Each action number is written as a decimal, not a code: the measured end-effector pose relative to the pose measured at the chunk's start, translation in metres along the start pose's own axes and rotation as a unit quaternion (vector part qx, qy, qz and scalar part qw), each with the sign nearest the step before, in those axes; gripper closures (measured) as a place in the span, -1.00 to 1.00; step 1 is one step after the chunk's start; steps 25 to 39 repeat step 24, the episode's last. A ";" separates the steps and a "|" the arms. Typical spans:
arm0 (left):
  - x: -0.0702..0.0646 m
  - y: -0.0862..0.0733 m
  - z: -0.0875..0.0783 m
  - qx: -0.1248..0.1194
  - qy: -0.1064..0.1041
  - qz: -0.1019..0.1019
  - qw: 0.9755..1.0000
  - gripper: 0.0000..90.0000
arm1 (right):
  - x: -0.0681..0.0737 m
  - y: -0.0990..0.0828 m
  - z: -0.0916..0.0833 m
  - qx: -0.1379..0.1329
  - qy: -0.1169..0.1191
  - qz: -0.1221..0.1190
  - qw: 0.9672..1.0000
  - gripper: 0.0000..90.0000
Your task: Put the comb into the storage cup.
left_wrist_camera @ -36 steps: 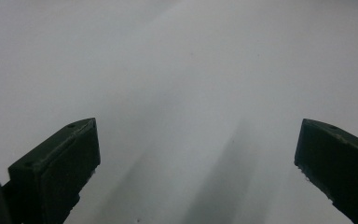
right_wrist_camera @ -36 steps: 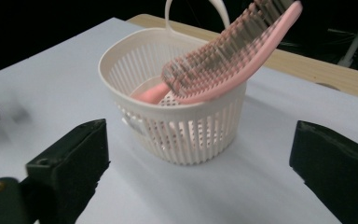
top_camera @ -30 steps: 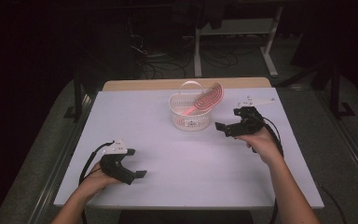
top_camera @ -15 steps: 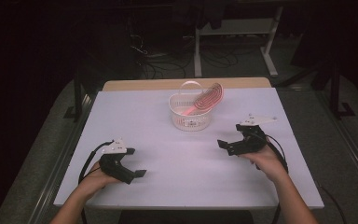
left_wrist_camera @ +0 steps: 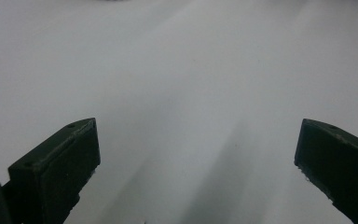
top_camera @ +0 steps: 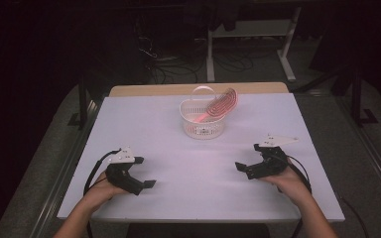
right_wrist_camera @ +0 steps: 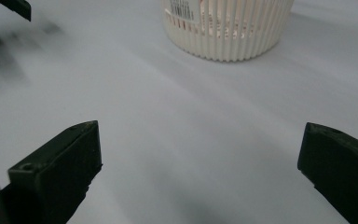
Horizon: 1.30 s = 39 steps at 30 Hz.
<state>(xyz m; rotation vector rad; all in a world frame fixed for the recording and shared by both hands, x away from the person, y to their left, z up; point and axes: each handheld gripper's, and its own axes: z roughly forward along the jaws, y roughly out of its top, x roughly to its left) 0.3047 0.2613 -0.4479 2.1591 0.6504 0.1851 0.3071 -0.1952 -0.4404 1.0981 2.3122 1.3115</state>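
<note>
Tabletop [top_camera: 193, 198] first: your widest thing is the white sheet, bare between your hands. Next down, the white slatted basket [top_camera: 203, 121] stands toward the far middle, well apart from both grippers, with the pink ribbed paddle-shaped piece [top_camera: 222, 105] leaning in it, its top tilted out over the far right rim. In the right gripper view the basket wall [right_wrist_camera: 228, 28] sits ahead beyond the jaws. Your right gripper [top_camera: 250, 169] rests low near the right edge, jaws spread wide and empty; your left gripper [top_camera: 138, 184] rests near the front left, jaws equally apart, holding nothing.

Risk, as I judge it: the basket looks light, so a sideways knock from a jaw could slide or tip it and spill the leaning piece. Nothing stands between your grippers and the basket; mind the cables [top_camera: 92, 173] trailing by your wrists.
</note>
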 end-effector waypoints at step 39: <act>0.000 -0.001 0.001 0.001 -0.002 0.007 1.000 -1.00 | 0.009 -0.032 -0.007 0.031 -0.001 -0.025 0.999 -1.00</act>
